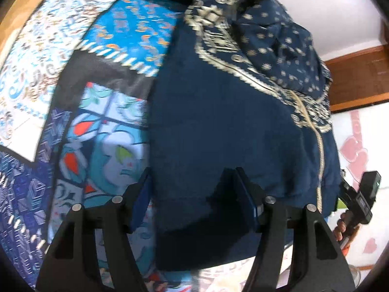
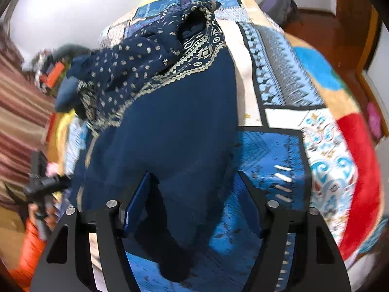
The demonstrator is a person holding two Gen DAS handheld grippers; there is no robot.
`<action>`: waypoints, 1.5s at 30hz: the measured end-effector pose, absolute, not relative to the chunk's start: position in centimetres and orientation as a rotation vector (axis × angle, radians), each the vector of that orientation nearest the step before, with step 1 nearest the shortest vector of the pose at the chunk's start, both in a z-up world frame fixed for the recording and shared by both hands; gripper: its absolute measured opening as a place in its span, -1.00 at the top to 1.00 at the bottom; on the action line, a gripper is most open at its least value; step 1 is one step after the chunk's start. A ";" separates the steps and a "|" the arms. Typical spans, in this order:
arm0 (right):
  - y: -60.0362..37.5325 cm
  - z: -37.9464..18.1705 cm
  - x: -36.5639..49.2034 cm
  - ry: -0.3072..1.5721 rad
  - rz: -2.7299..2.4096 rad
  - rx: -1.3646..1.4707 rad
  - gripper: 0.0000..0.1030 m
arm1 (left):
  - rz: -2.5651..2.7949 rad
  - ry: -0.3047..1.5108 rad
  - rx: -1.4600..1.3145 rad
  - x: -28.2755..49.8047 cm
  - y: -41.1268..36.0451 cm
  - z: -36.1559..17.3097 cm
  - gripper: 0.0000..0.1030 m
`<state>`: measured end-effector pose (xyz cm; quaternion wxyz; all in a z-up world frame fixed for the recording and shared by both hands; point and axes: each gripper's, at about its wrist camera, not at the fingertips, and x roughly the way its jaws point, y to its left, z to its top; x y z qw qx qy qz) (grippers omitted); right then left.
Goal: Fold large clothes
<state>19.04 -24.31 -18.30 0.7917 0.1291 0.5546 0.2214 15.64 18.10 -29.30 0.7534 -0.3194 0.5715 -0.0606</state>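
Between open hand-held gripper (image 1: 192, 199) fingers, navy garment (image 1: 218, 133) blurs.

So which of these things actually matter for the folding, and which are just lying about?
Part of the job:
- navy garment with its gold-patterned part
- left gripper, fingers open around the hem
- right gripper, fingers open at the garment's edge

Just lying about:
- patchwork bedspread underneath
- wooden floor
- striped curtain
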 end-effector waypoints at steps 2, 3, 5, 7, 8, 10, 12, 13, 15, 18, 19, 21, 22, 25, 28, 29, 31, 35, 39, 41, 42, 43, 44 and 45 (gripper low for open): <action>-23.6 -18.1 19.1 1.178 0.495 0.276 -0.23 | -0.142 1.242 -0.668 15.9 17.3 -28.9 -0.24; -23.3 -17.9 19.0 1.172 0.499 0.268 -0.16 | -0.144 1.235 -0.656 16.1 16.9 -28.7 -0.20; -22.9 -17.5 18.9 1.152 0.502 0.248 0.18 | -0.152 1.213 -0.626 16.3 16.2 -28.1 0.17; -22.8 -16.9 19.1 1.132 0.511 0.247 0.57 | -0.157 1.199 -0.578 17.0 15.6 -27.2 0.62; -22.9 -16.6 19.3 1.122 0.517 0.256 0.75 | -0.168 1.187 -0.567 17.2 15.6 -26.7 0.64; -23.1 -15.8 19.9 1.099 0.551 0.296 0.76 | -0.185 1.140 -0.544 17.6 15.1 -24.7 0.71; -23.0 -15.0 20.2 1.067 0.565 0.301 0.78 | -0.207 1.099 -0.529 18.4 14.9 -23.0 0.76; -22.7 -14.3 20.5 1.046 0.573 0.295 0.79 | -0.220 1.069 -0.523 18.8 14.8 -21.6 0.77; -22.2 -13.1 21.3 1.008 0.592 0.284 0.81 | -0.239 1.018 -0.518 19.6 15.0 -19.5 0.80; -21.4 -11.1 22.8 0.942 0.606 0.264 0.81 | -0.255 0.943 -0.518 21.3 15.6 -16.2 0.81; -21.1 -10.4 23.5 0.920 0.609 0.258 0.81 | -0.261 0.907 -0.519 22.1 15.9 -14.7 0.81; -20.6 -8.9 25.5 0.877 0.603 0.246 0.81 | -0.255 0.848 -0.512 23.7 16.3 -12.1 0.82; -20.3 -8.1 26.7 0.855 0.600 0.245 0.81 | -0.253 0.826 -0.507 24.4 16.4 -11.3 0.83; -19.8 -6.7 30.0 0.799 0.569 0.233 0.82 | -0.219 0.741 -0.485 27.9 17.2 -8.4 0.83; -19.5 -6.7 33.5 0.783 0.524 0.239 0.82 | -0.154 0.696 -0.459 31.1 18.4 -7.4 0.83; -19.4 -7.2 34.9 0.788 0.501 0.245 0.82 | -0.123 0.692 -0.457 32.5 19.1 -7.7 0.83; -19.2 -8.9 37.7 0.809 0.446 0.238 0.82 | -0.054 0.712 -0.455 35.5 20.4 -9.1 0.83; -19.5 -13.3 41.8 0.905 0.403 0.267 0.82 | 0.030 0.793 -0.468 39.9 22.3 -13.7 0.82; -19.9 -17.0 43.9 0.981 0.384 0.289 0.81 | 0.062 0.845 -0.467 41.9 23.1 -17.6 0.75; -20.3 -17.4 43.8 0.967 0.391 0.320 0.81 | 0.070 0.852 -0.455 42.4 23.1 -18.6 0.74; -20.4 -17.4 43.6 0.960 0.394 0.324 0.81 | 0.075 0.853 -0.433 42.4 22.8 -18.8 0.74; -20.4 -17.2 43.3 0.958 0.394 0.313 0.79 | 0.078 0.849 -0.408 42.3 22.4 -18.6 0.74; -20.2 -16.8 43.2 0.960 0.390 0.298 0.78 | 0.083 0.849 -0.382 42.2 21.9 -18.2 0.74; -20.0 -16.6 43.2 0.965 0.384 0.278 0.76 | 0.092 0.852 -0.353 42.1 21.5 -18.0 0.73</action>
